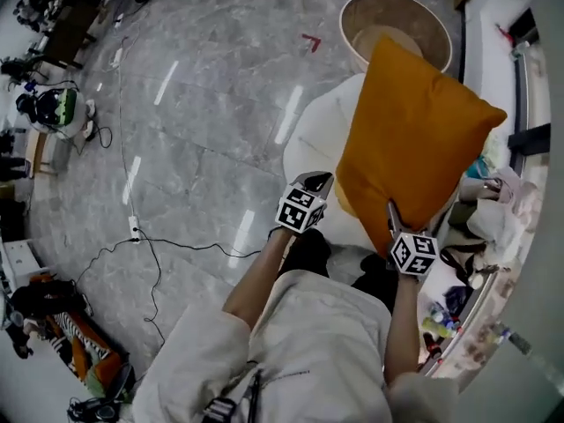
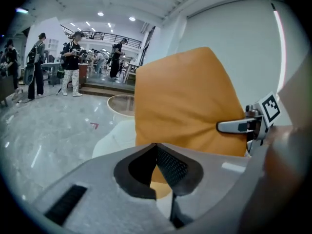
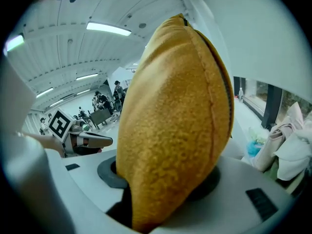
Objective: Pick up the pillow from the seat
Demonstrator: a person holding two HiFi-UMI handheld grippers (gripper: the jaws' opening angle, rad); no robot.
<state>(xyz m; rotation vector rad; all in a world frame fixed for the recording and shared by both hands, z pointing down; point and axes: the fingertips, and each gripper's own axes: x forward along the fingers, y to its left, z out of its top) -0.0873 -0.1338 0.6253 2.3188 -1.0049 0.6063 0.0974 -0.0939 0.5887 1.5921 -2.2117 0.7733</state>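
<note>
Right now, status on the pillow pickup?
Right gripper shut on pillow. Left gripper shut, empty, beside it. Pillow upright, clear of white seat. Nothing blocking.

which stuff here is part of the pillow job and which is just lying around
Job in hand: orange pillow; right gripper, shut on it; left gripper, shut beside it; white seat.
Lying about: round tub; floor cable; clutter by the window.
</note>
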